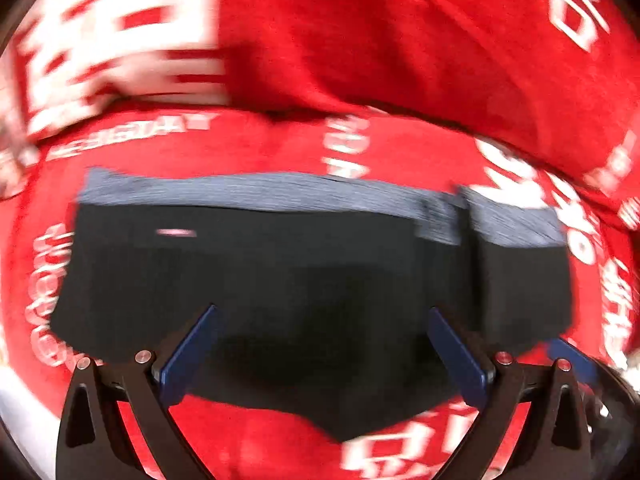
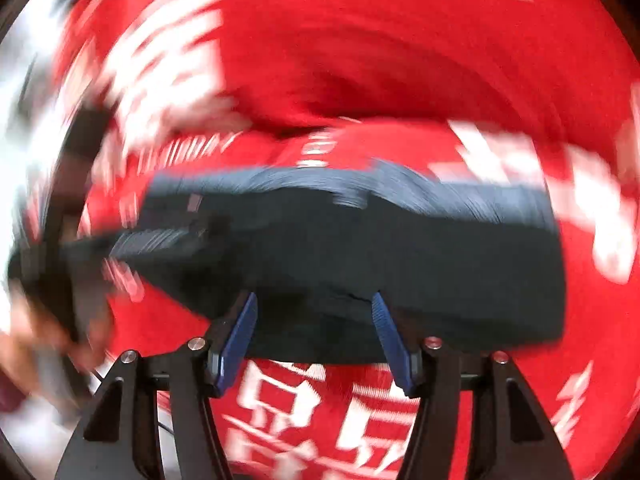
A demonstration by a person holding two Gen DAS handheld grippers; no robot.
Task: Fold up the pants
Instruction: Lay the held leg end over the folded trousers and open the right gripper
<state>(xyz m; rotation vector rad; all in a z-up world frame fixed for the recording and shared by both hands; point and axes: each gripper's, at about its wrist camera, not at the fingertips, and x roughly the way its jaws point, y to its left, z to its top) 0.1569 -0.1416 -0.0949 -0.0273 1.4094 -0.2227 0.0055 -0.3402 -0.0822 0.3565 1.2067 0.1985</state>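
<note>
the dark navy fabric pants [image 1: 280, 280], folded into a broad flat block with a grey ribbed waistband [image 1: 260, 190] along the far edge, lie in the middle of a red cloth with white printed lettering [image 1: 380, 60] that covers the surface; the writing is too blurred and distorted to read. the left gripper [image 1: 322, 344] hangs over the near edge of the pants with its blue-padded jaws spread wide on nothing. the right gripper [image 2: 314, 336] likewise stands parted and empty above that near edge.

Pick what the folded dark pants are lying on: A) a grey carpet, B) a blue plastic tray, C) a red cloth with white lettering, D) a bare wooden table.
C: the folded dark pants rest on a red cloth with white lettering that surrounds them on all sides.
</note>
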